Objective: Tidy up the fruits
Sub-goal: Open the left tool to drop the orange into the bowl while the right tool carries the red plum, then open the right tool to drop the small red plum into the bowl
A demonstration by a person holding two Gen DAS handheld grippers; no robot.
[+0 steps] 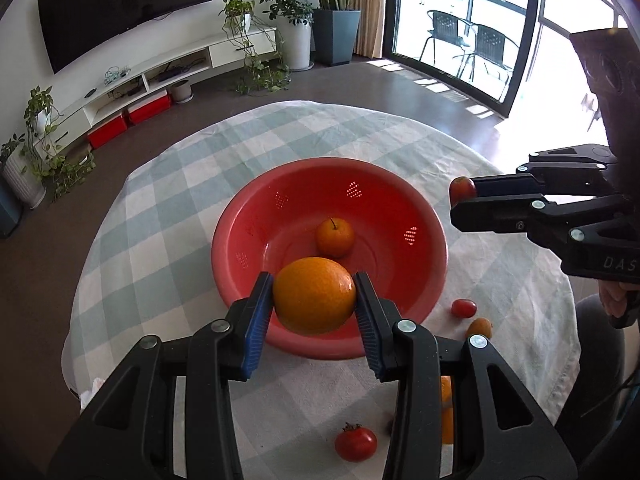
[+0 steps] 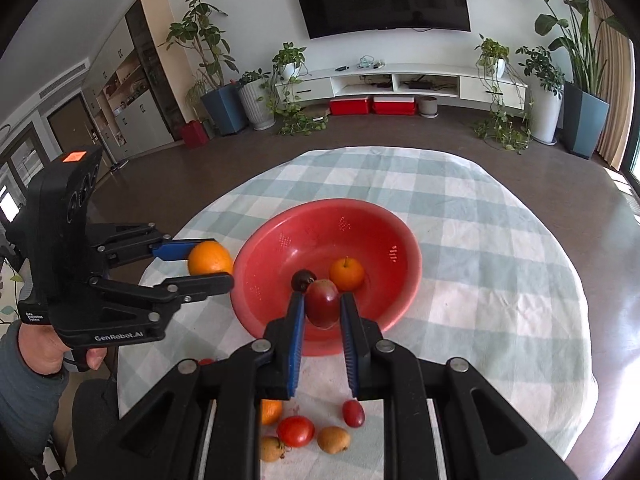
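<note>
Both grippers were black plastic with silver screw heads at the joints and ribbed blue pads (image 2: 295,344) inside the fingers. The left gripper (image 2: 208,266) bore white "GenRobot.AI" lettering and an orange square on top. The hand (image 2: 44,350) holding it wore a grey sleeve (image 2: 24,392).

Both wrist cams angled down, share bowl (image 1: 248,240).

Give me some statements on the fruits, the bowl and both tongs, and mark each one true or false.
1. The left tongs grip a large orange. True.
2. The red bowl is empty. False: a small orange fruit lies inside.
3. The right tongs hold a small red fruit. True.
4. All fruits are off the checked cloth. False: a tomato and others lie there.
</note>
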